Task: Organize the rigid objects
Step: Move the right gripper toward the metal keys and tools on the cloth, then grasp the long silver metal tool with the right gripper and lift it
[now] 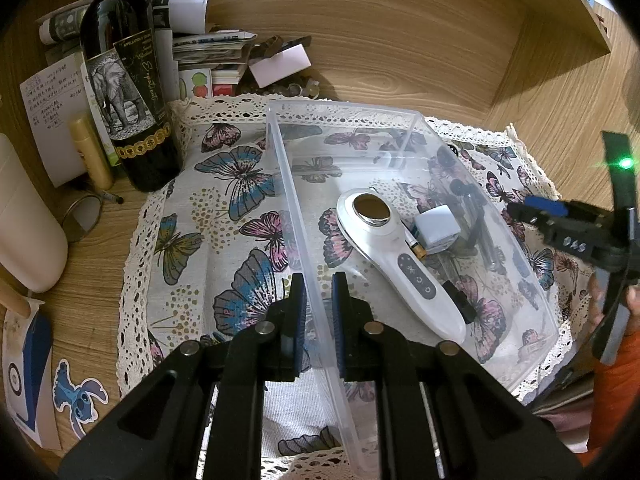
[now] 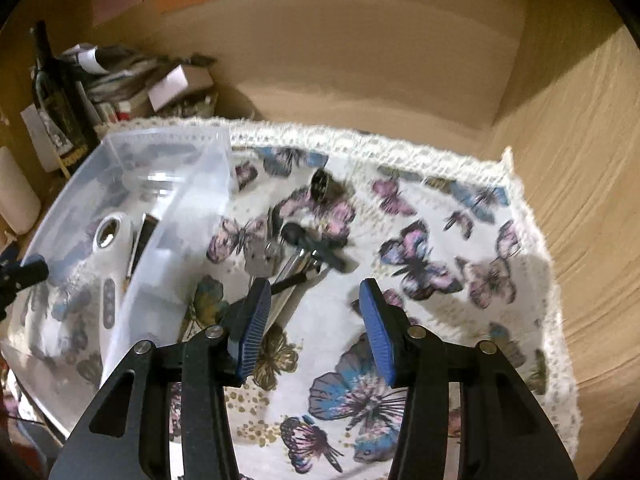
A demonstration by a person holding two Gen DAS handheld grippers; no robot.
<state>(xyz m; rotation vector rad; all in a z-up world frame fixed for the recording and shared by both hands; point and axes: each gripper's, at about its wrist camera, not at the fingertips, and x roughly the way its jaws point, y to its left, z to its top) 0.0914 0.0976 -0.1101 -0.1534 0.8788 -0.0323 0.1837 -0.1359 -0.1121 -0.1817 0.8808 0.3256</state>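
Note:
A clear plastic bin (image 1: pixel 404 118) stands on a butterfly cloth (image 1: pixel 224 216). Inside lie a white handheld device (image 1: pixel 400 264), a small white cube (image 1: pixel 436 226) and dark slim items. My left gripper (image 1: pixel 319 300) is shut on the bin's near left wall. My right gripper (image 2: pixel 316 320) is open and empty, above the cloth to the right of the bin (image 2: pixel 168 148). Just ahead of it lie metal tools and keys (image 2: pixel 296 248) and a dark round piece (image 2: pixel 322 184). The right gripper also shows in the left wrist view (image 1: pixel 536 208).
A dark wine bottle (image 1: pixel 128 80), a gold tube (image 1: pixel 90 152), notes and stacked papers (image 1: pixel 208 48) crowd the back left. A white container (image 1: pixel 28 220) stands at the left. Wooden walls (image 1: pixel 440 40) close the back and right.

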